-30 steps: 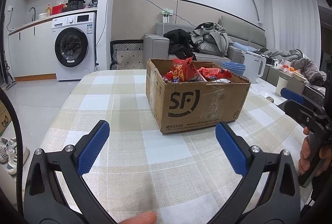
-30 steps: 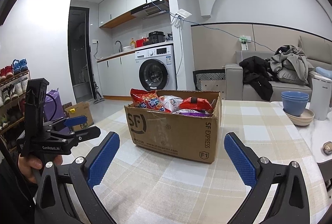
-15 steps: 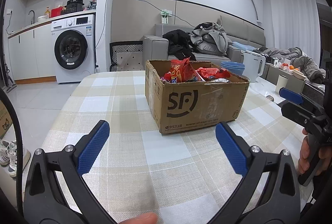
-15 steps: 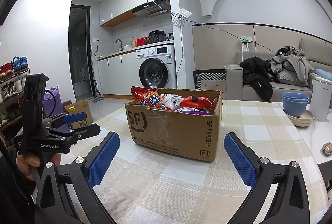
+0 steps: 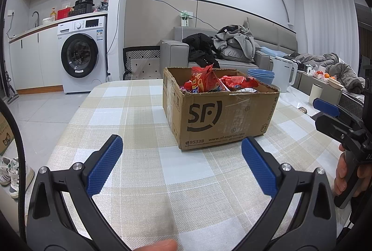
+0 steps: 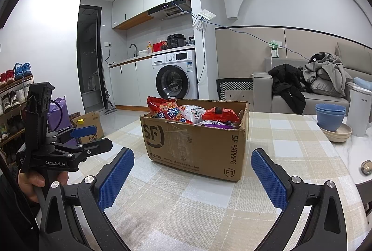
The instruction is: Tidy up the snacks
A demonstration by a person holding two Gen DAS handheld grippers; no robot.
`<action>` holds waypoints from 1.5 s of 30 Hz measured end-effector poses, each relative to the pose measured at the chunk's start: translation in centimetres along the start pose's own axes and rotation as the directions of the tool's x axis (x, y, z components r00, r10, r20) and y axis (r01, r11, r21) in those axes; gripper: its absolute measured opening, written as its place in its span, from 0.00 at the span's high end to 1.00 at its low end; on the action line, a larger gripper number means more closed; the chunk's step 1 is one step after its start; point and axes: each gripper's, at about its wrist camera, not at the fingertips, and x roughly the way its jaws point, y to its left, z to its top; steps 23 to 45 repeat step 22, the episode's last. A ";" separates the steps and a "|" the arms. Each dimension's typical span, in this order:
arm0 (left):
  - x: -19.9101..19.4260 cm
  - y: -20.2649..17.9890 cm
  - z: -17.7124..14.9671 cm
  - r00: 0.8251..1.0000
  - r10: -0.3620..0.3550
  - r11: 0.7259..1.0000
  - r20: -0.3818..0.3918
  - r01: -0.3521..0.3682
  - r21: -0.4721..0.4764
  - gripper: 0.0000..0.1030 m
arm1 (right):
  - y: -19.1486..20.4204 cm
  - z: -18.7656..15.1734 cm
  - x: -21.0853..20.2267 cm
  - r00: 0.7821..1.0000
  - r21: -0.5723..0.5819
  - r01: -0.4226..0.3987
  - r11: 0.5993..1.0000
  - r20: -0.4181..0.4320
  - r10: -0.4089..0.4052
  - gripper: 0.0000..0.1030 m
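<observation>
Nothing much has moved; both my tongs, left (image 5: 181,146) and right (image 6: 193,162), stay wide, empty. Box (image 5: 223,118) sits mid-table (image 5: 130,116), a corner toward me; snacks (image 6: 193,112) inside, perhaps more hidden.

Left claw (image 5: 181,146) held wide open above the checked worktop (image 5: 130,111), gripping nothing. Cardboard box (image 5: 220,120) stands ahead on the worktop, holding red snack packets (image 5: 204,81). Right claw (image 5: 325,109) enters at the right edge, gripped by a hand (image 5: 348,174).
</observation>
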 end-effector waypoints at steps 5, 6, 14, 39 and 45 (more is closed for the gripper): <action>0.0 0.0 0.0 1.000 0.000 1.000 0.000 0.000 -0.001 0.01 | 0.0 0.0 0.0 1.000 0.000 0.000 1.000 0.000 0.000 0.00; 0.0 0.0 0.0 1.000 0.000 1.000 0.000 0.000 0.000 0.01 | 0.0 0.0 0.0 1.000 0.000 0.000 1.000 0.000 0.000 0.00; 0.0 0.0 -0.1 1.000 0.001 1.000 0.000 -0.001 -0.001 0.01 | 0.0 0.0 0.0 1.000 0.000 0.000 1.000 0.001 0.000 0.00; -0.1 -0.1 0.0 1.000 0.002 1.000 0.002 -0.002 -0.005 0.01 | 0.0 -0.1 0.0 1.000 -0.001 0.000 1.000 0.000 0.000 0.00; -0.1 -0.1 0.0 1.000 0.002 1.000 0.002 -0.002 -0.005 0.01 | 0.0 -0.1 0.0 1.000 -0.001 0.000 1.000 0.000 0.000 0.00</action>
